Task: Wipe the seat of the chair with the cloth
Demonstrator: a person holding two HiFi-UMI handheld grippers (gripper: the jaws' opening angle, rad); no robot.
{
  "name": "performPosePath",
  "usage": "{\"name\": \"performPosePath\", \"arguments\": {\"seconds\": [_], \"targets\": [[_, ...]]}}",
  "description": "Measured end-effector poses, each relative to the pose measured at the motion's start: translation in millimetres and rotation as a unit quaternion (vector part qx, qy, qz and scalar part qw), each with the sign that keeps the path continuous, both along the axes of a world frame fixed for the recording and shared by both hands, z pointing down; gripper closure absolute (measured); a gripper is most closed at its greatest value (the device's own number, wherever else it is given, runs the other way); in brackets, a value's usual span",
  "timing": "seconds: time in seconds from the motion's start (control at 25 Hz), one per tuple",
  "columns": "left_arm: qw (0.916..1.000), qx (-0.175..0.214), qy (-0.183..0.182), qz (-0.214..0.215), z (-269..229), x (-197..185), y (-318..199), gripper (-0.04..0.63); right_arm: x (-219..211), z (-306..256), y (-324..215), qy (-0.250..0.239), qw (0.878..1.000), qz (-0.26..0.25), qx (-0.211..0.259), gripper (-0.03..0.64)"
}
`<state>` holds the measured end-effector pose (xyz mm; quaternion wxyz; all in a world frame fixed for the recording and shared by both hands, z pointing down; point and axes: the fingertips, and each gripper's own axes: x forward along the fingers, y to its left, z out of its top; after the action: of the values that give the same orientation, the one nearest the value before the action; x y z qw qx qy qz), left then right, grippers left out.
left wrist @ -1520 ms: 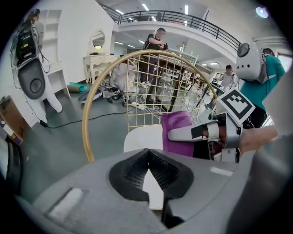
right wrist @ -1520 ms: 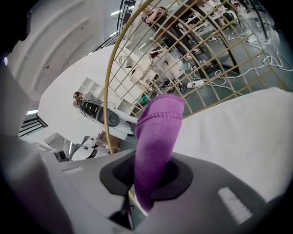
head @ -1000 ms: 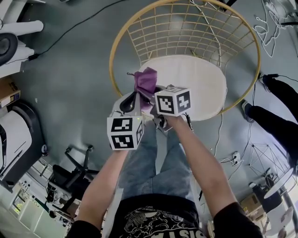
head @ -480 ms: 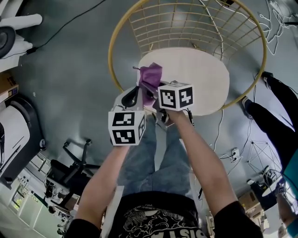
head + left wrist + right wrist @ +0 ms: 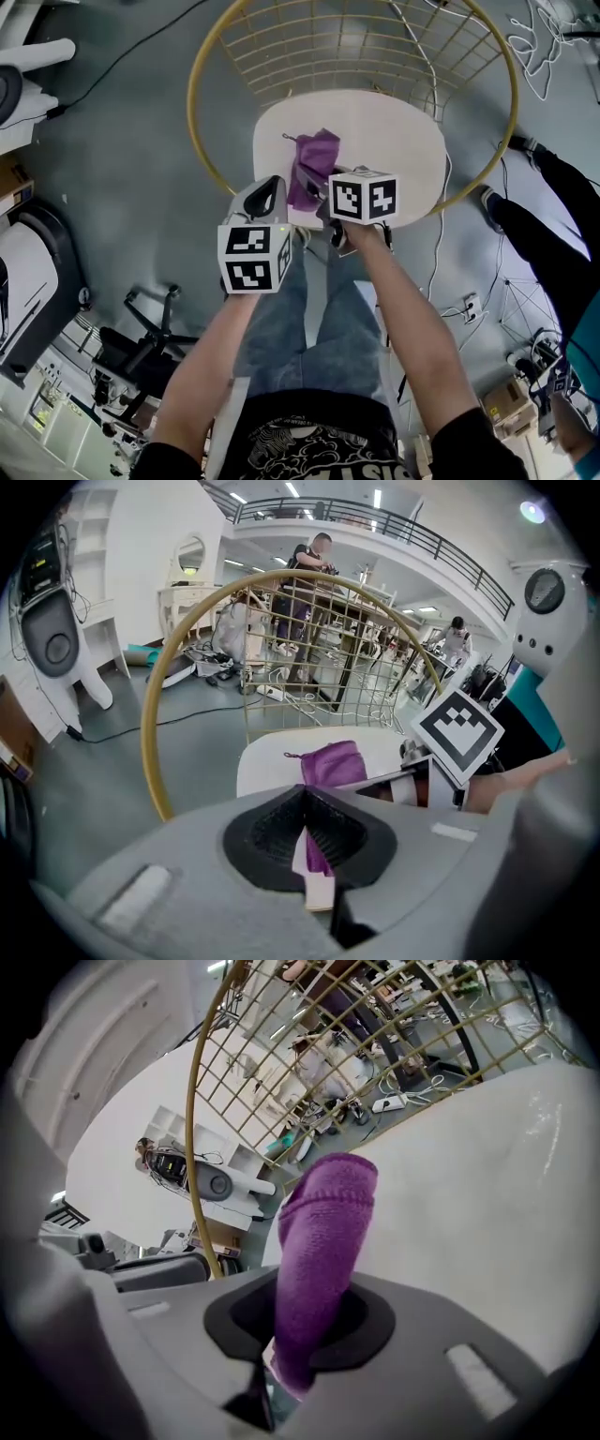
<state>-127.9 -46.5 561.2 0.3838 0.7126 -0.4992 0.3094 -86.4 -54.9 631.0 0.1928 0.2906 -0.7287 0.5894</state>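
The chair has a round cream seat [image 5: 398,150] inside a gold hoop [image 5: 200,141] with a wire back [image 5: 347,47]. A purple cloth [image 5: 314,161] lies bunched on the seat's front left part. My right gripper [image 5: 323,192] is shut on the cloth [image 5: 323,1232], which rises out of its jaws [image 5: 300,1335] over the seat [image 5: 487,1185]. My left gripper [image 5: 272,187] hovers just left of it near the seat's front edge. Its jaws [image 5: 314,847] stand shut, with a thin purple sliver in the slit; the cloth [image 5: 336,761] lies straight ahead of them.
My own legs in jeans [image 5: 309,319] stand against the seat's front. A person in dark trousers [image 5: 544,216] stands to the right. Cables [image 5: 553,47] lie on the floor at the back right. An office chair base [image 5: 155,328] and white machines [image 5: 28,272] are at the left.
Both grippers and the cloth have moved forward from the seat's front left edge to over the seat. The right gripper kept its hold on the cloth.
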Motion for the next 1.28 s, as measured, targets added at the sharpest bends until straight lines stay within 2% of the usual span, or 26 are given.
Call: {"name": "performPosePath", "arguments": {"seconds": [0.32,0.6,1.28], "targets": [[0.9999,0.0,-0.002,0.01,2.0,28.0,3.4,0.598,54.1,13.6,7.0,0.036,0.999,0.014,-0.006,0.551],[0.9999,-0.001,-0.004,0.014,1.9,49.9,10.6,0.598,86.3,14.5,12.4,0.048,0.998,0.032,-0.015,0.551],[0.9996,-0.012,-0.008,0.026,9.9,99.3,18.1,0.598,206.5,13.9,3.4,0.085,0.987,0.131,-0.032,0.551]]}}
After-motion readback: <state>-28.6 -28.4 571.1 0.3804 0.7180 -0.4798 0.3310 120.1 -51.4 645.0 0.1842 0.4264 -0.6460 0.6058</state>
